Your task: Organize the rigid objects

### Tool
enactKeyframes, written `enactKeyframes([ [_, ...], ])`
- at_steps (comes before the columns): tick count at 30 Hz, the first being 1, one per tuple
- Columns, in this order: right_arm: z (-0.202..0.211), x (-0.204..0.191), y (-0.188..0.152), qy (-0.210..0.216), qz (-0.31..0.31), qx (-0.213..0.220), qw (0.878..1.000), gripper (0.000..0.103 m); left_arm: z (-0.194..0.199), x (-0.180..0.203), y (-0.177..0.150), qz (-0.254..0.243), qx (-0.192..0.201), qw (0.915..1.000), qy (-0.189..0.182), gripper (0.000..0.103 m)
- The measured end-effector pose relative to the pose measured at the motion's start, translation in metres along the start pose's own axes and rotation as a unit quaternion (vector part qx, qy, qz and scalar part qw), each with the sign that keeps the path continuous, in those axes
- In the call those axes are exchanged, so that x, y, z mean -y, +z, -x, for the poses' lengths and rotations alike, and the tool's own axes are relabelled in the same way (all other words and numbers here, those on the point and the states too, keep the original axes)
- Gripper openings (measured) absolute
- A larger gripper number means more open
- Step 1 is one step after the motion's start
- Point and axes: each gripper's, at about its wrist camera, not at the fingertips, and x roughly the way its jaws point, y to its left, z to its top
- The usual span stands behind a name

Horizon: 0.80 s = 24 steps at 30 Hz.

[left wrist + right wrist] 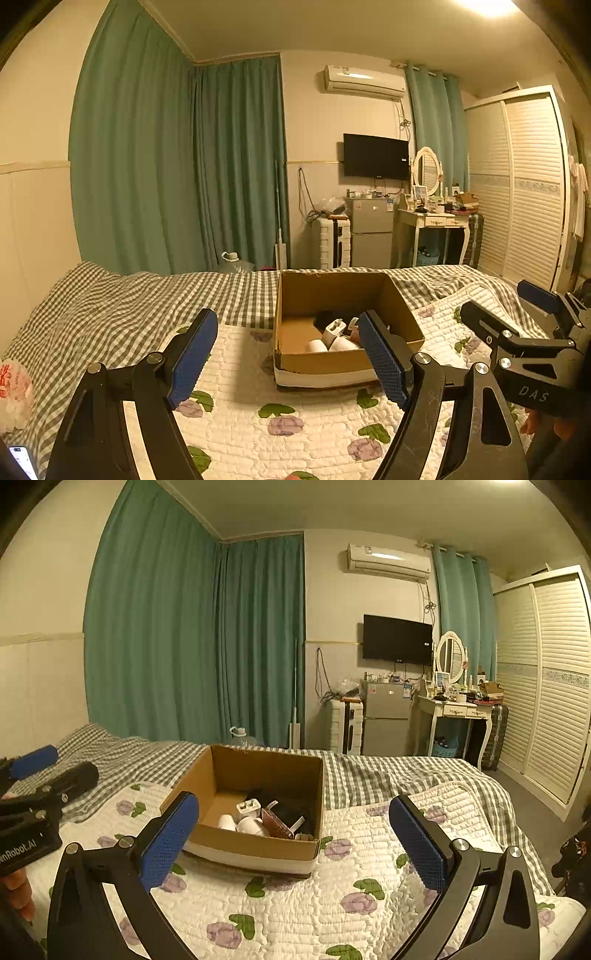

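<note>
Cardboard is what sits in front of you: one open brown box [258,775] resting on the floral quilt [332,897] that covers the near part of the bed, with the grey checked sheet [122,299] beyond it. Inside the box you can count two white cups [240,824] lying side by side near the front wall, one white plug adapter [247,808] just behind them, one brown board-like piece [277,825] leaning beside the cups, and a dark heap [291,812] at the back whose parts you cannot tell apart. Your left gripper [288,354] hovers near the box's front with its two blue-padded fingers [194,354] spread wide, holding nothing. Your right gripper [295,843] hangs likewise just short of the box, jaws wide apart and empty. Each gripper shows at the edge of the other's view. One plastic bag [14,391] and one lit phone [23,459] lie at the sheet's left edge.
</note>
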Motion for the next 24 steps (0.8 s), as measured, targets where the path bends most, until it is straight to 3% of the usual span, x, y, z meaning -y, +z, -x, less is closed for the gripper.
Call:
enactKeyframes([
  [24,0.0014,0.0025,-0.0002,-0.005,-0.006,-0.008,1.0,0.103,-0.0026,-0.0003,-0.0032,0.009,-0.012,0.9999,-0.008,0.081],
])
